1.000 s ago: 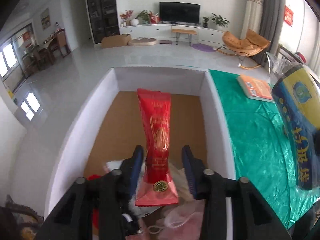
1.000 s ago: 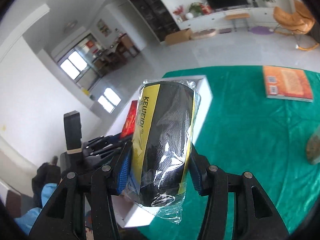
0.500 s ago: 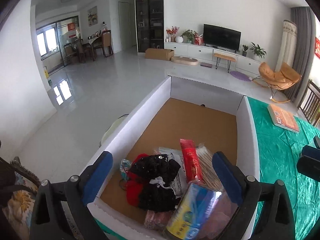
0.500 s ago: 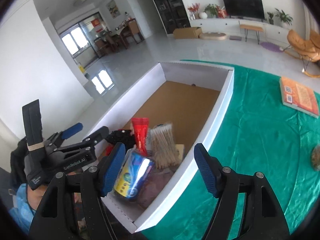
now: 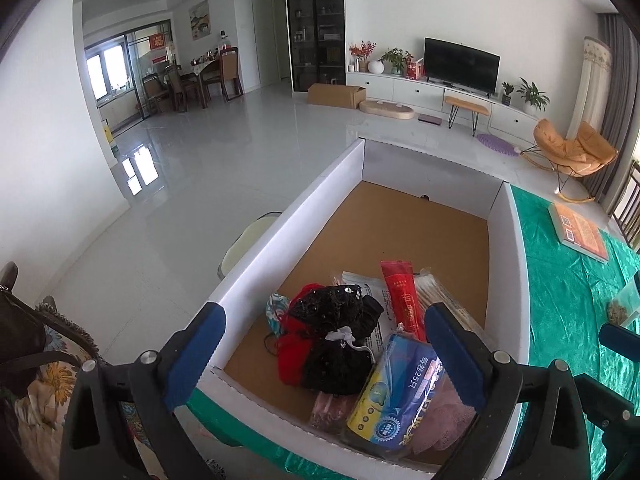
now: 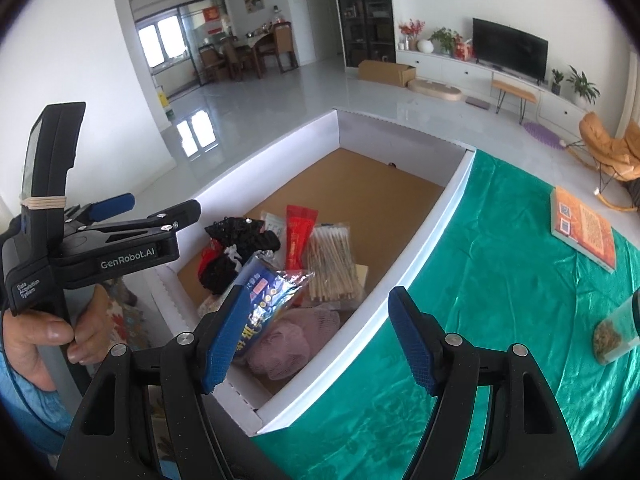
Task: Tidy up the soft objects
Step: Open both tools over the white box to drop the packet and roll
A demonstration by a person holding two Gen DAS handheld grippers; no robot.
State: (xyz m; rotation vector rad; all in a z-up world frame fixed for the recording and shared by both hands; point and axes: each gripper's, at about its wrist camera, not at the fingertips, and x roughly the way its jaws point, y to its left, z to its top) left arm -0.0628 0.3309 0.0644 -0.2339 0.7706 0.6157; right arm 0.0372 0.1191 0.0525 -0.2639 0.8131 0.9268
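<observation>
Left wrist view: the left gripper (image 5: 324,354) hangs with jaws wide apart and empty over the near end of the box (image 5: 280,236). Right gripper (image 6: 310,340), likewise spread and empty, hovers at the box's rim. Crinkly blue packet (image 5: 394,396), glossy red pouch (image 5: 402,300), black lacy cloth (image 5: 336,336) and swab bundle (image 6: 330,264) already lie inside. At three o'clock on the shiny green cloth (image 6: 500,280), a jar (image 6: 614,330) and book (image 6: 582,228) remain; judged mostly done.
</observation>
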